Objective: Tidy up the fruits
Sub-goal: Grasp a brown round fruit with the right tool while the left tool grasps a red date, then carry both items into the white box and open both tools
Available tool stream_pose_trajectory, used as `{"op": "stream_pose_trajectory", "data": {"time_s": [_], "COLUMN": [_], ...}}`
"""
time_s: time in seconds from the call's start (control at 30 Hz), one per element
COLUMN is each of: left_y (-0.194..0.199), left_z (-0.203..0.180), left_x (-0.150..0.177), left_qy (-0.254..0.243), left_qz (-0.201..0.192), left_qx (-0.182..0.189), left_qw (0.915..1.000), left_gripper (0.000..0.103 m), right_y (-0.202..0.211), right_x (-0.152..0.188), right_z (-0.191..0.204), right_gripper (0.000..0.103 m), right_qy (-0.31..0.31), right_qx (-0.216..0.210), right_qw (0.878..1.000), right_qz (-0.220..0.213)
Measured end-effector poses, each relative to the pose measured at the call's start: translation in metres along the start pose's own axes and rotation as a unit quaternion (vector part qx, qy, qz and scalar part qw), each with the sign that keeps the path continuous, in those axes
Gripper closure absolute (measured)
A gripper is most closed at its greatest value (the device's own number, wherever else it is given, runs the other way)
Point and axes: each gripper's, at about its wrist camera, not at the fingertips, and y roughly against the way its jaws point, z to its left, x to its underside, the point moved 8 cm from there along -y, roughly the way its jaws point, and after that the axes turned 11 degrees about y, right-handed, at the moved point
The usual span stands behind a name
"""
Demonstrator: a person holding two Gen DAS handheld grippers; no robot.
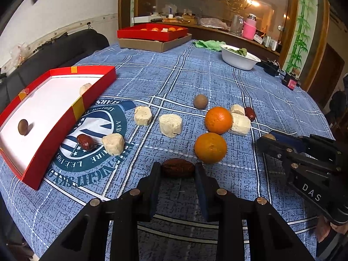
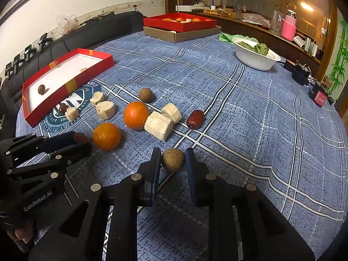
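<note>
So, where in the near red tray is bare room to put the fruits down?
The near red tray is mostly bare: only a brown round fruit near one end and a pale chunk near the far wall. The white floor between them is free. The cloth around the oranges is crowded.

Both fisheye views are evenly lit and fairly sharp at centre, with straight lines bowing and dark vignetting at the corners. A warm ceiling lamp [image 1: 254, 2] glows in the dim background, and the oranges [image 2: 107, 136] cast soft shadows.
</note>
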Motion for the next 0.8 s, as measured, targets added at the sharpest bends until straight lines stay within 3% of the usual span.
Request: {"op": "stream_pose_trajectory", "data": {"time_s": [0.8], "left_y": [0.0050], "left_z": [0.0005], "left_x": [-0.0012], "left_qy": [0.002], "left_qz": [-0.015], "left_qx": [-0.003], "left_qw": [0.9999], "left_gripper": [0.073], "right_y": [0.0067], "right_x": [-0.0044], "right_z": [-0.0029], "right_gripper": [0.082], "right_qy": [-0.001], "right_qx": [0.005], "right_qw": [1.000], "right_qz": [-0.019]}}
